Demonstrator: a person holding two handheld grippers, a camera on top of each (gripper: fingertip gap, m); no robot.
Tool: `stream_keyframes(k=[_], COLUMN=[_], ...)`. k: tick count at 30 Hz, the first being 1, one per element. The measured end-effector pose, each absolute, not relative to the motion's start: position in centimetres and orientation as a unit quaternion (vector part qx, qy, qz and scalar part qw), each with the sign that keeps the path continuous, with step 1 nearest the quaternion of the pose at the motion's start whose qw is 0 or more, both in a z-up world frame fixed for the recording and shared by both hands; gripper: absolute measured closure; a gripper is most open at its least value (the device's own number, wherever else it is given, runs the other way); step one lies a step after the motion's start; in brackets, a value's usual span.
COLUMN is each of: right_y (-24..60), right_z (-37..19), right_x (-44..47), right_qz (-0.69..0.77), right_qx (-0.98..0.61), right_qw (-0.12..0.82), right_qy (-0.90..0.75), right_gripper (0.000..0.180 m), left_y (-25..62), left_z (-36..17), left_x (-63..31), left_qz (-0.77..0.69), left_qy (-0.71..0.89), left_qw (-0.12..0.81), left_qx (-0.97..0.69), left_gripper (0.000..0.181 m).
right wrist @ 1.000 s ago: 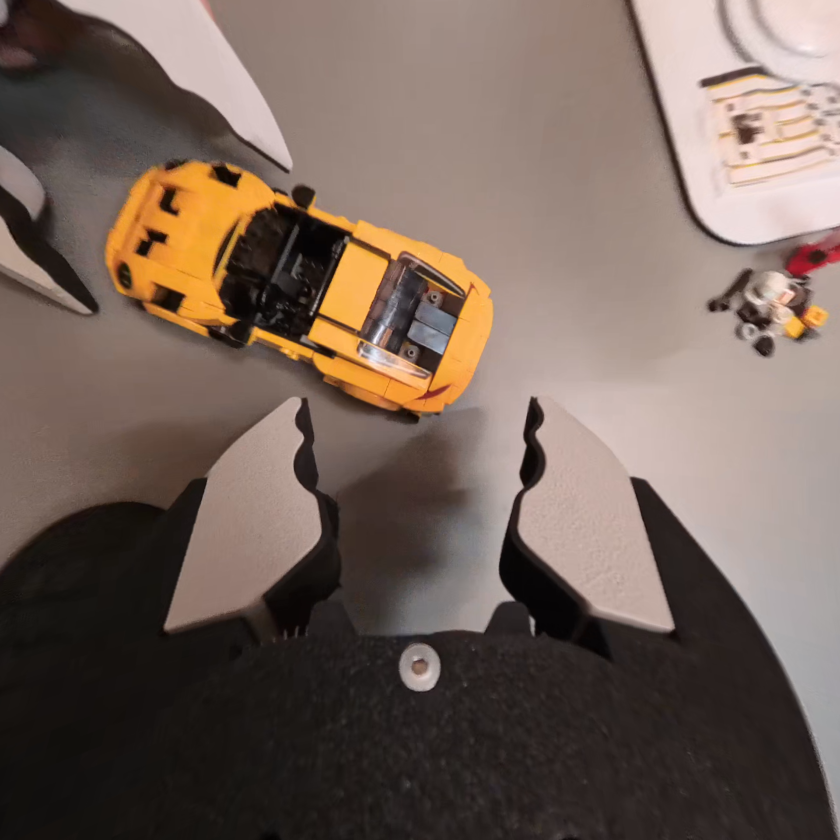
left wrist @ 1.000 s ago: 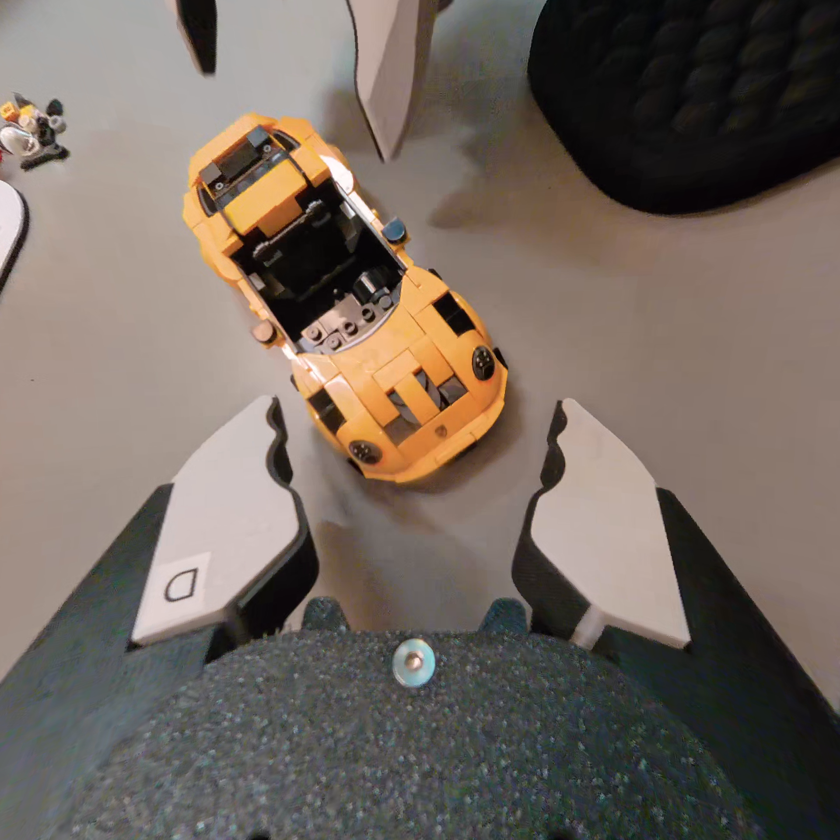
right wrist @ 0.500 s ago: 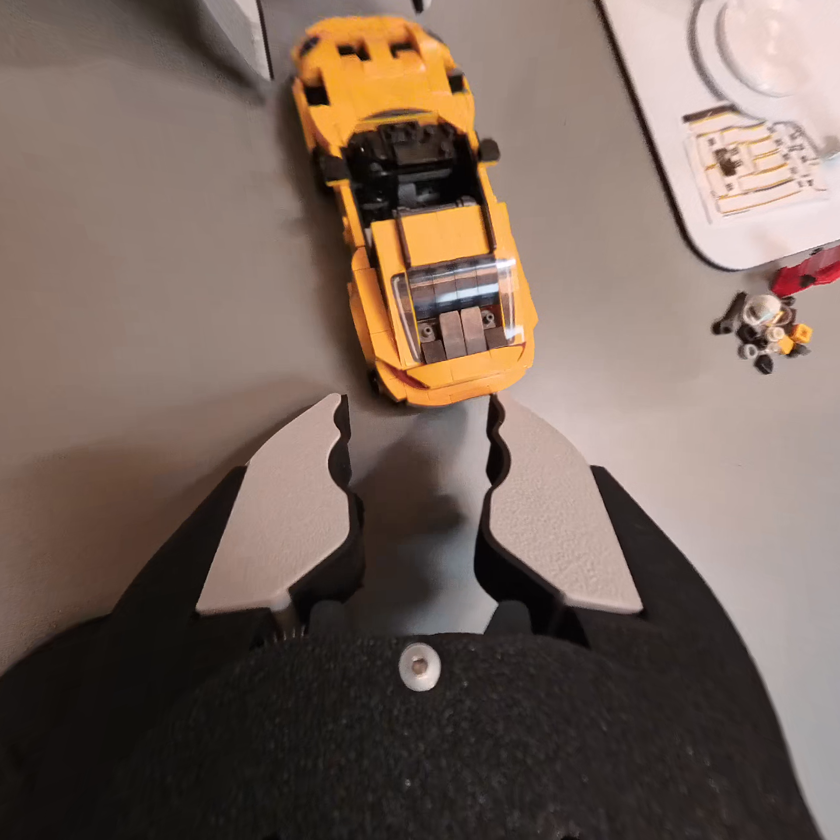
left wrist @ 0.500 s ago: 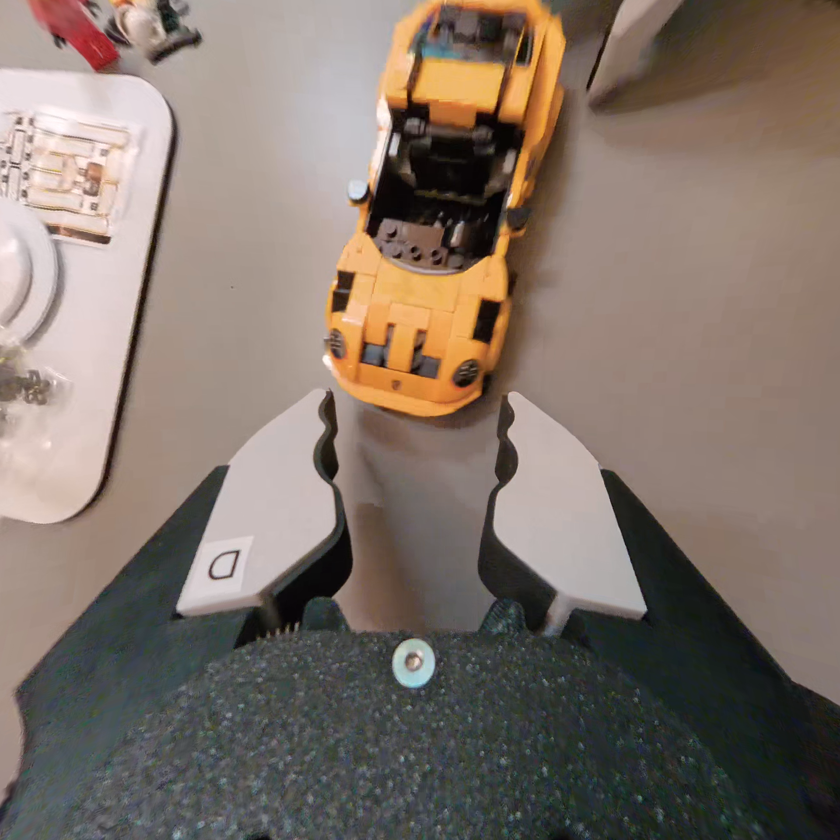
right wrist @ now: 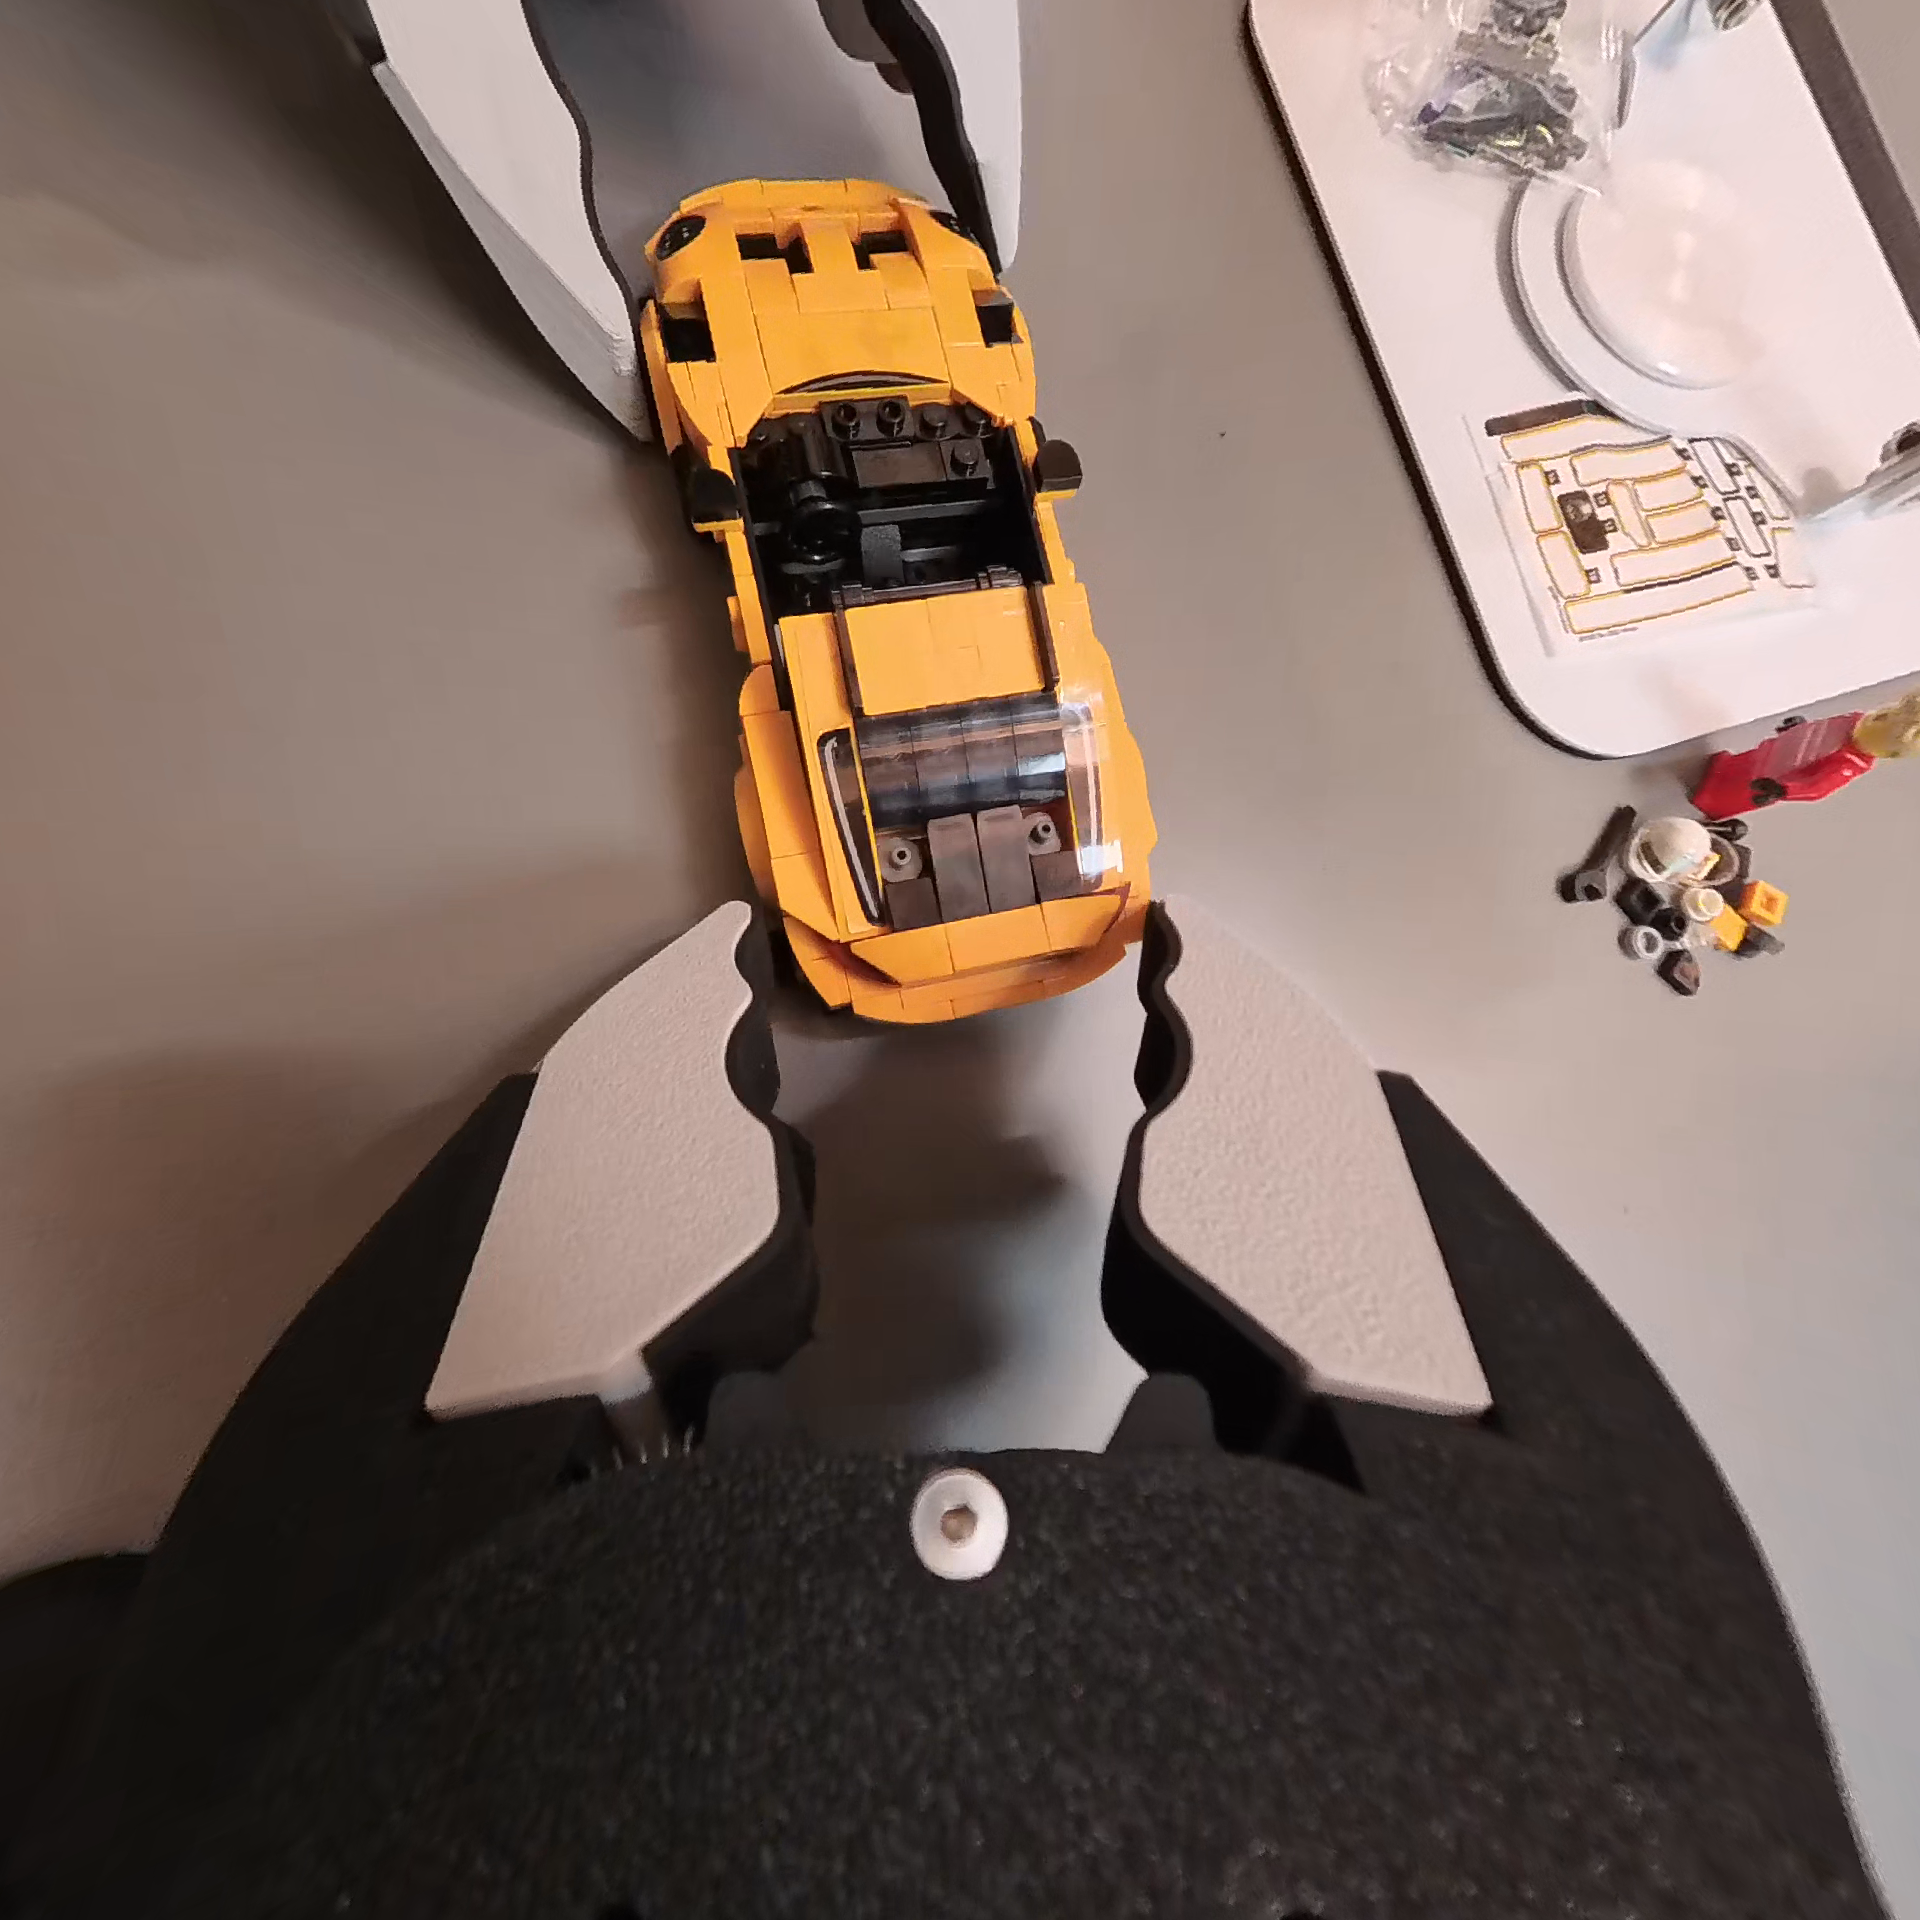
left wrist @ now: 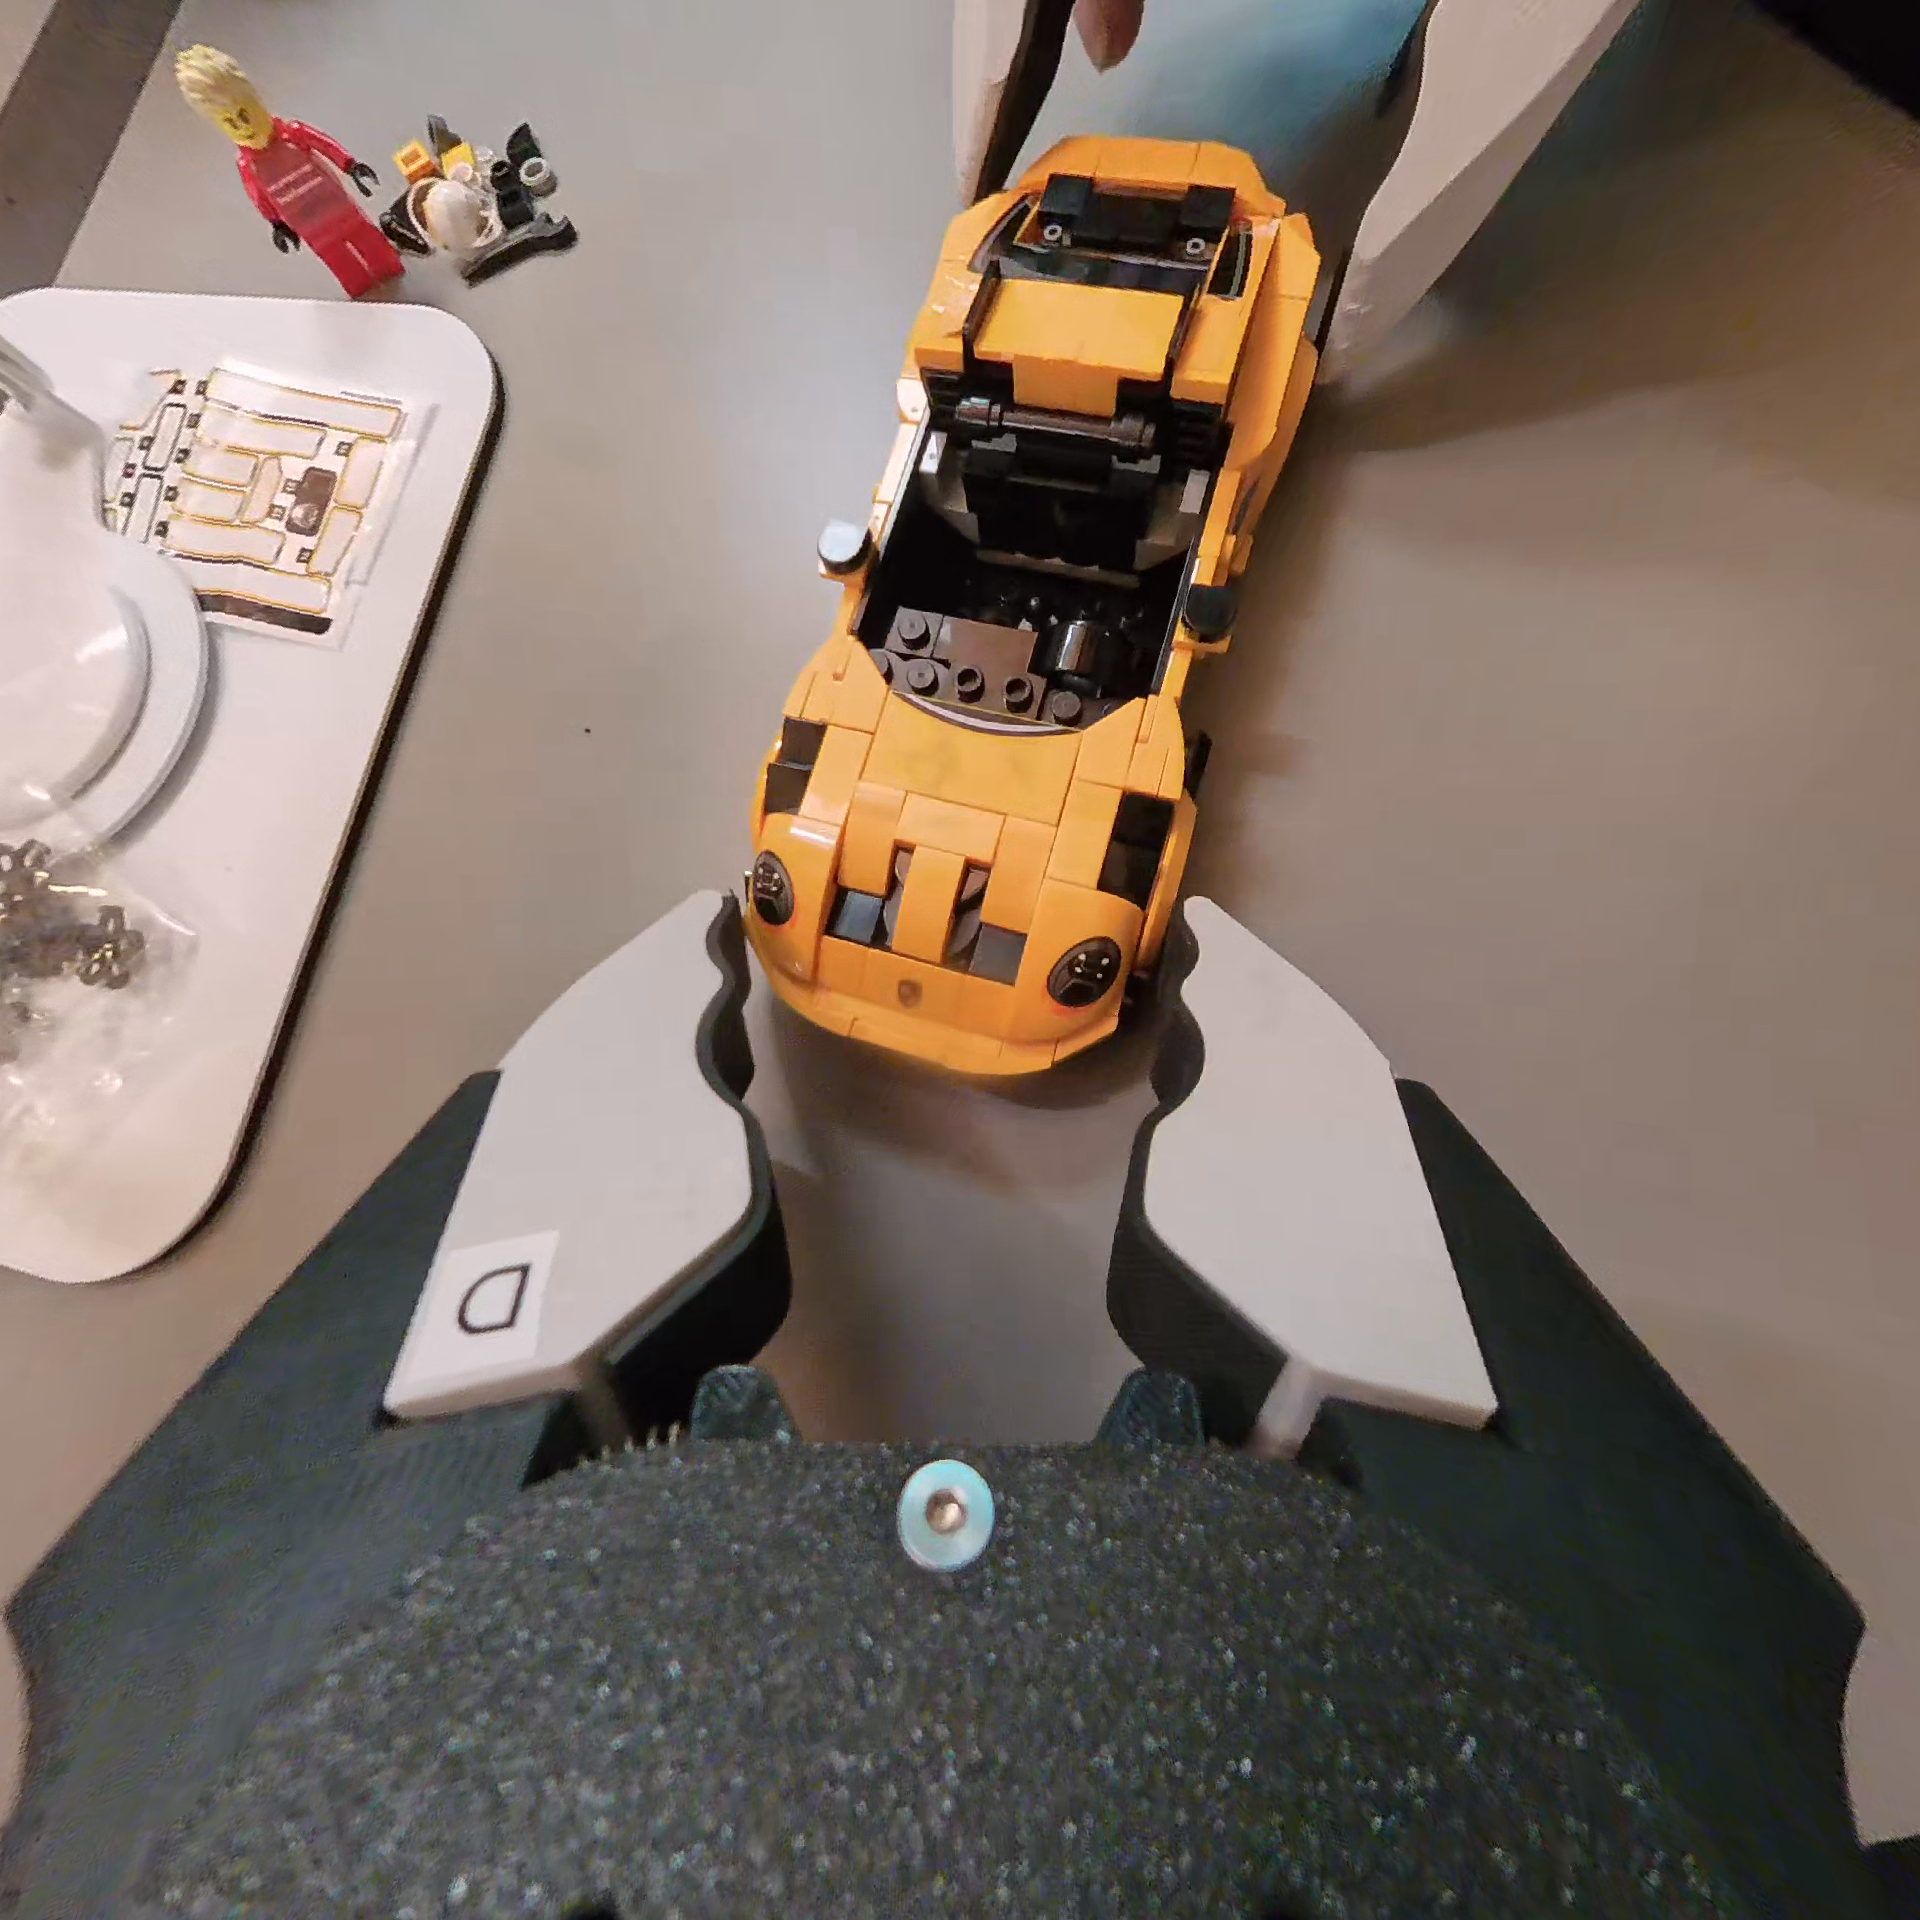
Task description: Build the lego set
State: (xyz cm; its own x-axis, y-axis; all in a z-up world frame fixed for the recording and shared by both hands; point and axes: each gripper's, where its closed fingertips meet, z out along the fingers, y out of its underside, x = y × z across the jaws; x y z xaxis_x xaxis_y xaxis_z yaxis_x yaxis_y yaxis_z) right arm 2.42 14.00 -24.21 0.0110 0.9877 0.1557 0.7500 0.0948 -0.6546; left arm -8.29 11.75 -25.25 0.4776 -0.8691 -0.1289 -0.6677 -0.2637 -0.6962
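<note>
Squarely in the middle of the grey worktop (left wrist: 1558, 831): yellow lego car (left wrist: 997, 790), on its wheels, roofless, black cockpit open to view, clear rear glass over dark bricks at the tail. Clasped at both ends. Nose caught between the tips of the left tongs (left wrist: 956, 914), one grey finger against each front corner by the headlights, jaws spread just to the car's width. Tail held the same way by the right tongs (right wrist: 951, 920), fingertips touching the rear corners on either side, jaws likewise parted only as far as the bodywork allows. Tongs facing each other along the length of the car, each one's fingers showing at the far end of the other's view.

Farther out, on the left tongs' left side: white tray (left wrist: 343, 831) with rounded corners, well apart from the car. On the tray, a sticker sheet (left wrist: 260, 499) with yellow-edged shapes, a clear round dish (left wrist: 62, 623), and a clear bag (left wrist: 62, 935) of small dark parts. Just beyond the tray's far edge, lying on the worktop, a minifigure (left wrist: 301, 197) in red with pale yellow hair, and right beside it a little heap of loose pieces (left wrist: 478, 197), black, white and orange.
</note>
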Motion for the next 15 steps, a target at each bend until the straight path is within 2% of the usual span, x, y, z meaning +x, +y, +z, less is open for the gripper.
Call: stream_keyframes(k=[10, 15], right_y=[15.2, 15.6], right_z=[-22.2, -22.9], right_x=[2.4, 2.1], right_qz=[0.237, 0.193], right_qx=[-0.669, -0.695], right_qw=[0.347, 0.358], right_qy=[-0.612, -0.593], right_gripper=[0.123, 0.129], left_y=[11.9, 12.2], left_z=[-25.2, -25.3], left_x=[-9.3, -9.4], left_qz=[-0.131, -0.118], left_qy=[0.453, 0.428], left_qw=[0.377, 0.378], left_qx=[-0.797, -0.812], left_gripper=[0.108, 0.108])
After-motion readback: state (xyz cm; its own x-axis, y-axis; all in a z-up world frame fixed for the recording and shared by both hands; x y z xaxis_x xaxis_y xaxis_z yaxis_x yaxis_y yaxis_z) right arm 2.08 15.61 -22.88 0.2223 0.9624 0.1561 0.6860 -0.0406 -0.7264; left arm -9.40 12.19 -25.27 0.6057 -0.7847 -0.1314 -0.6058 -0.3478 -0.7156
